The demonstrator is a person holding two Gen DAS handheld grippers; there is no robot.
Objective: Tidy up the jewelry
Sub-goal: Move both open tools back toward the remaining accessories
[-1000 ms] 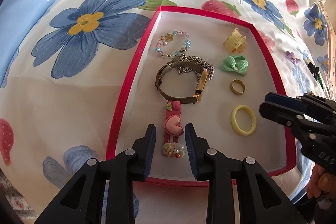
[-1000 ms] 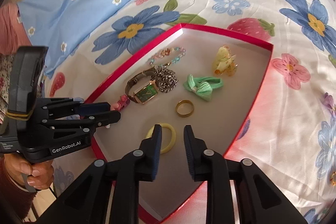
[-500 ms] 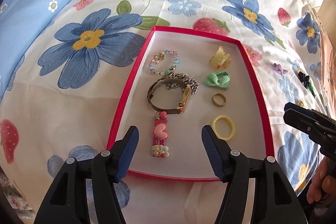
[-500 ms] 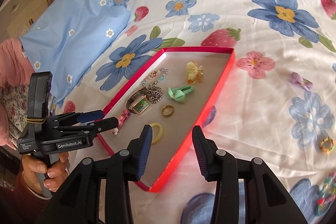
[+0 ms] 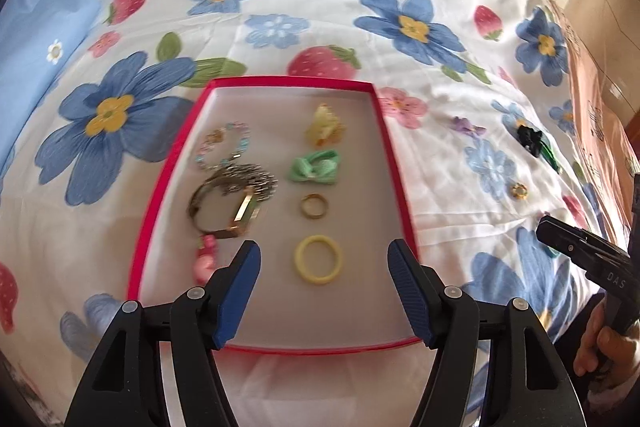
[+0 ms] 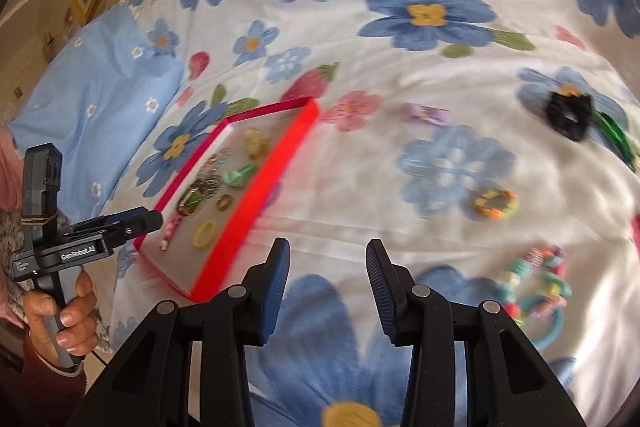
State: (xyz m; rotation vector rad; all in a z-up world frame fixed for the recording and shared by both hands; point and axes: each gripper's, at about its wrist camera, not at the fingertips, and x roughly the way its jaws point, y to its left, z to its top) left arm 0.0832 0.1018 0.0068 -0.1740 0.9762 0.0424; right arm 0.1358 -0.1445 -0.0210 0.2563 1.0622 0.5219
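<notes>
Left wrist view showed the left gripper (image 5: 324,287) opening, empty, lifted off the pink clip (image 5: 204,259) left in the red tray (image 5: 394,163), while the right gripper (image 6: 327,285), part-open and empty, had swung toward loose jewelry.

Left gripper (image 5: 324,281) has released the pink clip (image 5: 205,259), lifted clear, jaws opening and empty; right gripper (image 6: 327,281) has parted, swung right off the red tray (image 6: 256,183).
</notes>
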